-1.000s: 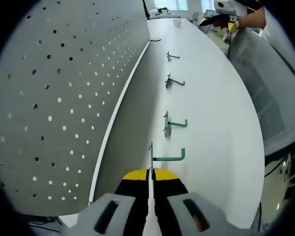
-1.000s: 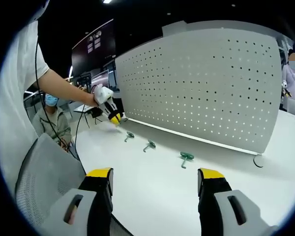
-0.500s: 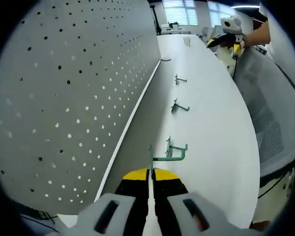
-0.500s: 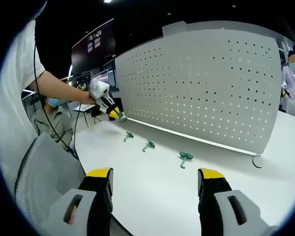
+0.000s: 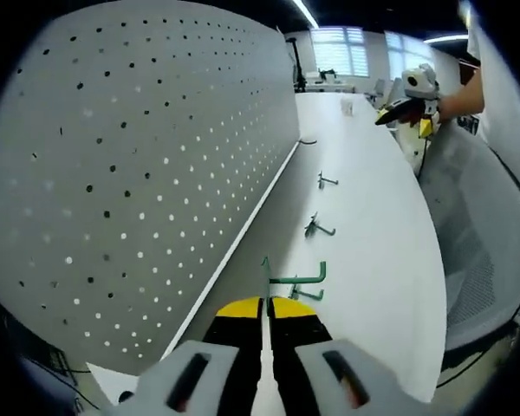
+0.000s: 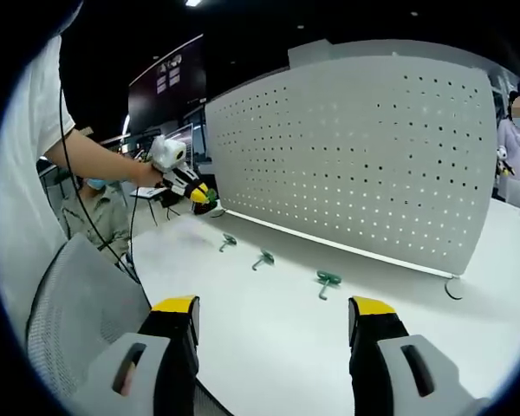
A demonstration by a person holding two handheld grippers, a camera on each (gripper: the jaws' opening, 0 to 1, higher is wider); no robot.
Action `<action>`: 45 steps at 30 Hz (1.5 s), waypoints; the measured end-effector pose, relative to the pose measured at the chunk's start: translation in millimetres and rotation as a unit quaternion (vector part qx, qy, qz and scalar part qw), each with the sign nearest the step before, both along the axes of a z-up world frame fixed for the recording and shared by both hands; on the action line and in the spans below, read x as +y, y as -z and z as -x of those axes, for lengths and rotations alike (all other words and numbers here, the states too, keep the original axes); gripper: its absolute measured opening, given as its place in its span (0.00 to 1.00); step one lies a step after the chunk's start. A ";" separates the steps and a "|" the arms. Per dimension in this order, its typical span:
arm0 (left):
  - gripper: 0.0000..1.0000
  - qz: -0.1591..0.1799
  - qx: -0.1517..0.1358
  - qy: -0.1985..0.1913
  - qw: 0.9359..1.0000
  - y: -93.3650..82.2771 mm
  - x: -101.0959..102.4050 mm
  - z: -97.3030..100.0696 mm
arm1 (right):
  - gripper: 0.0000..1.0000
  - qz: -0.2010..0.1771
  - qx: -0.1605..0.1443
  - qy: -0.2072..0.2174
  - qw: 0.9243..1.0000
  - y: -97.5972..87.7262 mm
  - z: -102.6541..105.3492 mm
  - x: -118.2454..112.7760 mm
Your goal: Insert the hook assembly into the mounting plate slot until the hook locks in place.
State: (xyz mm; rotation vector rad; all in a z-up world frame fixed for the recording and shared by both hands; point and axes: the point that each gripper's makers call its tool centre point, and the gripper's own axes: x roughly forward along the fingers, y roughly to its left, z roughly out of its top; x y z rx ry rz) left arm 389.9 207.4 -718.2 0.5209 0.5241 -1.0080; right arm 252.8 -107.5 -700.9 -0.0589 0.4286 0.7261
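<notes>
A: What stands ahead of the right gripper (image 6: 273, 334)?
B: Its two yellow-tipped jaws are spread wide apart with nothing between them. Beyond the fingertips lies a white table (image 6: 269, 325) bearing three green hooks (image 6: 328, 279), set in a row before a perforated panel (image 6: 355, 165).

A: And to the left of the fingers?
B: The left gripper (image 6: 191, 186), held in a person's hand (image 6: 147, 173), is raised above the table, carrying a green hook at its tip. A grey mesh chair (image 6: 82, 312) sits beside the left finger.

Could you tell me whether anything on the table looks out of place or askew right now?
Nothing looks damaged or spilled. Three green hooks lie loose on the white table rather than on the pegboard; the left tongs hold a fourth.
</notes>
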 end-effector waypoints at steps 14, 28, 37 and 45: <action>0.01 0.072 -0.029 -0.052 0.996 -26.1 -12.3 5.9 | 0.68 -0.006 -0.007 0.004 1.000 -3.5 -0.2 -1.6; 0.02 0.140 -0.064 -0.079 0.985 -61.6 -30.4 23.6 | 0.68 -0.012 -0.013 0.003 1.000 -6.7 0.8 -0.5; 0.02 0.188 -0.097 -0.097 0.973 -93.4 -44.2 31.8 | 0.68 -0.015 -0.016 0.001 1.000 -8.1 1.0 0.4; 0.02 0.252 -0.099 -0.120 0.955 -119.7 -60.5 41.2 | 0.68 -0.021 -0.018 0.003 1.000 -10.5 1.0 0.1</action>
